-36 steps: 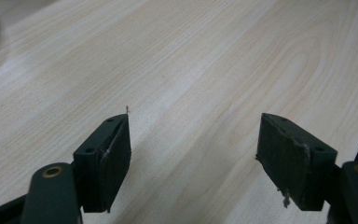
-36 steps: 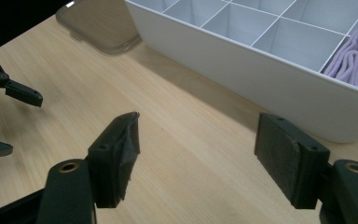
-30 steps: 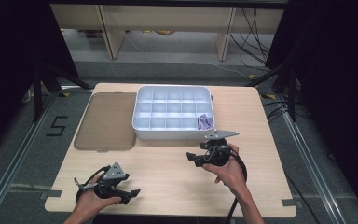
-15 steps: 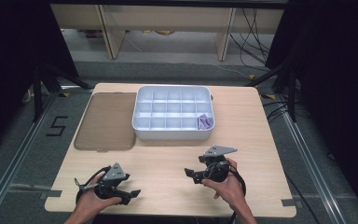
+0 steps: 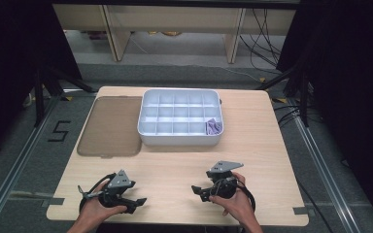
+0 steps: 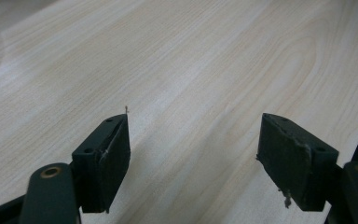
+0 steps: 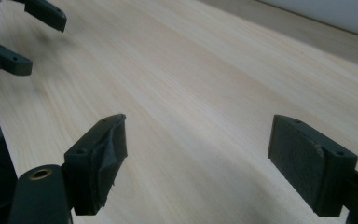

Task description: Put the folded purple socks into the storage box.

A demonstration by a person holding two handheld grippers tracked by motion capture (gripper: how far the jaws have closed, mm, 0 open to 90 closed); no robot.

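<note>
Here, a pale wooden bench point(image 5: 252, 145) carries a white compartment tray point(image 5: 148, 131) with a small purple item point(image 5: 213, 127) in its near right corner cell. A brown flat lid point(image 5: 110, 125) lies just beside the tray's left side. Both grippers rest low at the near edge, well apart from the tray. The right gripper point(image 5: 197, 190) has just been opening, its fingers point(image 7: 100, 161) spread with nothing between them. The left gripper point(image 5: 138, 203) also has its fingers point(image 6: 106, 161) spread and empty. The purple item lies forward of the right gripper, which is clearly nearer; its long axis is too small to tell.
</note>
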